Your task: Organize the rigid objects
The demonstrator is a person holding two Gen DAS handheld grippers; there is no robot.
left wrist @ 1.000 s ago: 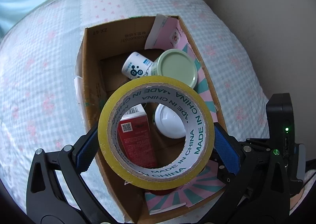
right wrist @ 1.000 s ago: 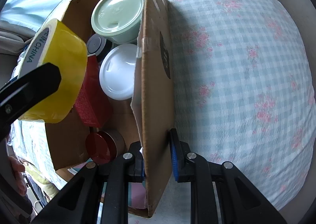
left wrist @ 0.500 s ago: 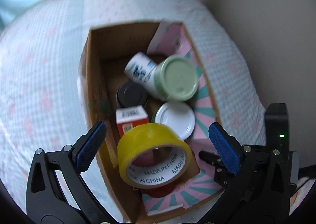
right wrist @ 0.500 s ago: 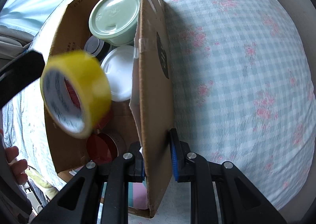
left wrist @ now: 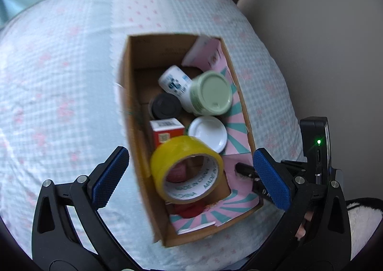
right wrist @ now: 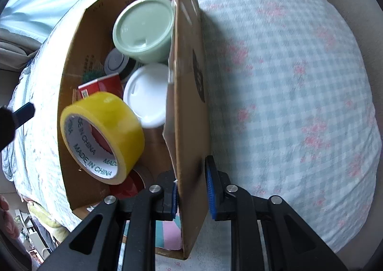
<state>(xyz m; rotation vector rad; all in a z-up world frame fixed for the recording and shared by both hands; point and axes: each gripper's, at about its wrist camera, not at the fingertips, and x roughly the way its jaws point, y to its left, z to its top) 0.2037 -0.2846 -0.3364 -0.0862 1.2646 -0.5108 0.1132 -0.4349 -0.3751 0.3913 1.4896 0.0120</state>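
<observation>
The soft bed cover with pale blue checks and little pink flowers [left wrist: 59,108] is the biggest thing I see. It goes all the way under the open brown cardboard box [left wrist: 134,127], which sits on top of it.

My right claw [right wrist: 192,186] pinches one side wall of that box. One blue pad is inside the wall and one is outside, and both press on the cardboard. My left claw [left wrist: 190,176] hangs above the box with its blue pads [left wrist: 111,176] spread wide. Nothing is between them and nothing touches them.

The big yellow roll of sticky tape [left wrist: 186,169] is in the near part of the box, tipped on its edge so I can look into its white middle with the printed words. It leans over a red rectangular carton [left wrist: 167,131] and a round dark red tin [left wrist: 189,210], which peeks out below it.

Farther back is a round pale green tub with a flat lid [left wrist: 211,96]. Just beside it, closer to me, is a round white lid [left wrist: 207,133]. A small white bottle with blue print [left wrist: 173,82] lies on its side, touching the green tub. A round black cap [left wrist: 165,107] sits just beside the red carton.
</observation>
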